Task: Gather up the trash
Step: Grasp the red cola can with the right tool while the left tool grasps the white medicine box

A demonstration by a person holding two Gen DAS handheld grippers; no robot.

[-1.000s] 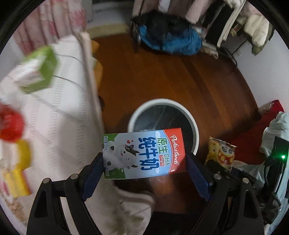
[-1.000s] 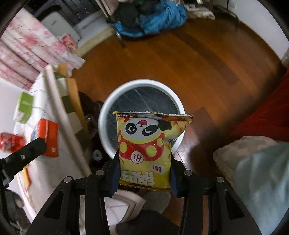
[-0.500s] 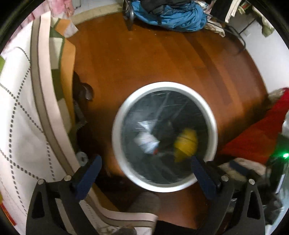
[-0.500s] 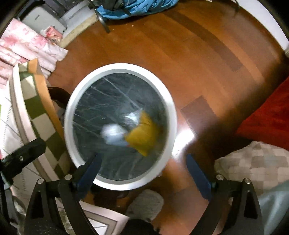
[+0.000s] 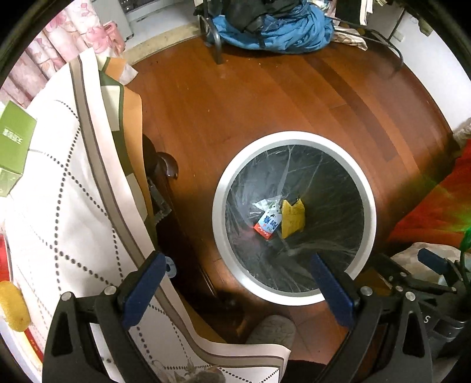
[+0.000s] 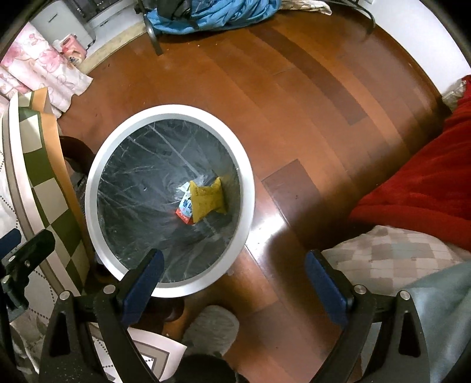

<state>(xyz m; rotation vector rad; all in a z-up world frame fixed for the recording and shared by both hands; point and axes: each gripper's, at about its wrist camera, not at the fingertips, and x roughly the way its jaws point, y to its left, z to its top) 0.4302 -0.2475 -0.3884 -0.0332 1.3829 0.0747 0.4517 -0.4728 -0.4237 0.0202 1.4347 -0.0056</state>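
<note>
A round white-rimmed trash bin [image 5: 223, 173] [image 6: 91, 182] with a clear liner stands on the wooden floor. At its bottom lie a blue-and-red milk carton [image 5: 267, 223] [image 6: 185, 209] and a yellow snack bag [image 5: 292, 218] [image 6: 207, 198], side by side and touching. My left gripper [image 5: 238, 285] hangs open above the bin's near-left rim, nothing between its blue pads. My right gripper [image 6: 232, 282] is open too, above the floor just right of the bin's near rim. On the table, a green box [image 5: 13, 147] and a yellow item [image 5: 13, 306] are partly cut off at the left edge.
The table with a white dotted cloth [image 5: 59, 206] [image 6: 17, 182] lies left of the bin, its dark leg [image 5: 164, 182] close by. A red blanket [image 6: 418, 182], a checked cushion [image 6: 391, 256], a blue bag [image 5: 273, 26] and a grey slipper [image 6: 212, 330] surround the floor.
One second ago each gripper was shut on an item above the bin. Both opened, the carton and snack bag fell, and they now rest at the bin's bottom.
</note>
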